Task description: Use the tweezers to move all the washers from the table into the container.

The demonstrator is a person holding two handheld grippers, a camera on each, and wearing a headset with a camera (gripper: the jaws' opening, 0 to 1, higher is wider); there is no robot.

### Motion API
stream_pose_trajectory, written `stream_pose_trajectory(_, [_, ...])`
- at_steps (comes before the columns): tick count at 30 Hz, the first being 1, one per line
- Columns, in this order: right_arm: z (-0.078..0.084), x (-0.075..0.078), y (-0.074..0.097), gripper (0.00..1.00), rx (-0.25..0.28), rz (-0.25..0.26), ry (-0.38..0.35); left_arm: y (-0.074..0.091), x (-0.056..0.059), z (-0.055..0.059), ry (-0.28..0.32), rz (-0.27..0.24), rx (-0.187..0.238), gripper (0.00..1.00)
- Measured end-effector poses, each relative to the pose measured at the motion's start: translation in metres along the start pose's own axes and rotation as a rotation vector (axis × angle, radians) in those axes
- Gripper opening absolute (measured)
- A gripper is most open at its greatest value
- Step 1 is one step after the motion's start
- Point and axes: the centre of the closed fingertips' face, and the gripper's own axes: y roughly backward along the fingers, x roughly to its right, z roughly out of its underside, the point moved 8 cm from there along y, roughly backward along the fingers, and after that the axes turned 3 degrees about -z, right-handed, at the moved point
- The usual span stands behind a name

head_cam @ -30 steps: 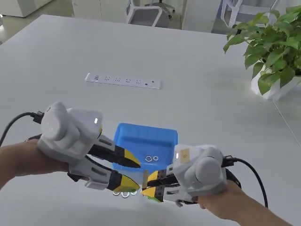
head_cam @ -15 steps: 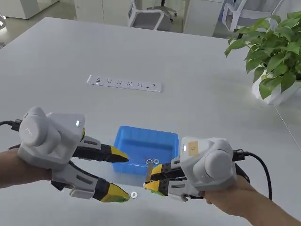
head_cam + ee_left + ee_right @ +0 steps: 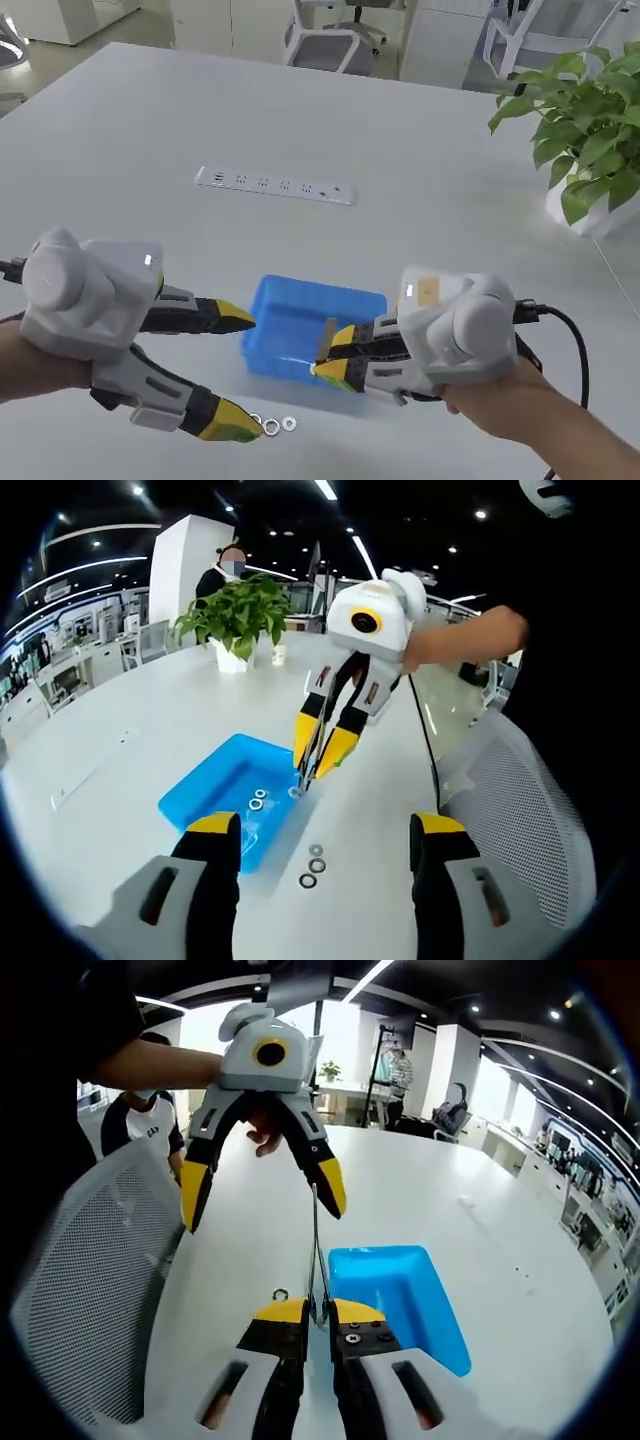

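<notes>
The blue container (image 3: 300, 320) sits on the white table between my grippers. My right gripper (image 3: 325, 370) is shut on the metal tweezers (image 3: 328, 338), also seen as thin tweezers (image 3: 317, 1250) running forward from its jaws. The tweezers (image 3: 308, 765) point down at the container's (image 3: 225, 785) edge; a small ring seems to sit at their tips. Two washers (image 3: 258, 800) lie inside the container. Three washers (image 3: 312, 865) lie on the table beside it, and these washers (image 3: 272, 427) are close to the lower jaw of my left gripper (image 3: 245, 375), which is open and holds nothing.
A white power strip (image 3: 273, 186) lies farther back on the table. A potted plant (image 3: 590, 130) stands at the right edge. Office chairs (image 3: 325, 40) stand beyond the far edge. A mesh chair back (image 3: 90, 1290) is beside the table.
My right gripper has lifted the tweezers from the table near the loose washers to the container's edge. My left gripper has drawn back to the left.
</notes>
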Motion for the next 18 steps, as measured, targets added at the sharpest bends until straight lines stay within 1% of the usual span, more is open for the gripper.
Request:
stream_pose_trajectory(2, [-0.001,0.004,-0.001,0.09,0.002,0.004,0.003,0.001,-0.001,0.0,0.005,-0.008,0.002,0.77])
stream_pose_trajectory(9, [-0.005,0.021,-0.005,0.09,0.02,0.013,0.022,0.006,-0.008,-0.001,0.01,-0.025,0.006,0.77])
stream_pose_trajectory(13, [-0.005,0.026,-0.009,0.09,0.023,0.012,0.029,0.008,-0.01,-0.001,0.015,-0.031,0.014,0.76])
stream_pose_trajectory(18, [0.0,0.033,-0.015,0.09,0.019,0.011,0.031,0.008,-0.013,-0.001,0.016,-0.036,0.011,0.76])
